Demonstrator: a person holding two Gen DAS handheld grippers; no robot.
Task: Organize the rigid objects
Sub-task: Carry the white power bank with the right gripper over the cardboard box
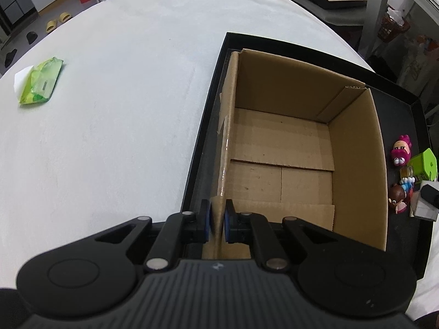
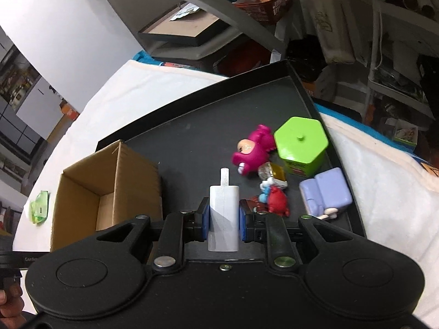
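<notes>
An open cardboard box (image 1: 282,148) stands in a black tray (image 1: 208,115), and its inside holds nothing. My left gripper (image 1: 217,220) is shut on the box's near wall, one pad on each side of the cardboard. In the right wrist view my right gripper (image 2: 223,218) is shut on a white charger block (image 2: 223,213) with a prong pointing forward, held above the tray (image 2: 197,142). The box (image 2: 109,186) sits to its left. Toys lie ahead on the right: a pink figure (image 2: 252,148), a green hexagonal box (image 2: 301,145), a red and blue figure (image 2: 274,197) and a lilac toy sofa (image 2: 326,192).
A green packet (image 1: 41,81) lies on the white cloth (image 1: 109,137) far left of the tray. In the left wrist view the toys (image 1: 403,175) crowd the tray's right strip. Shelving, baskets and clutter stand beyond the table. A hand (image 2: 9,307) shows at the lower left.
</notes>
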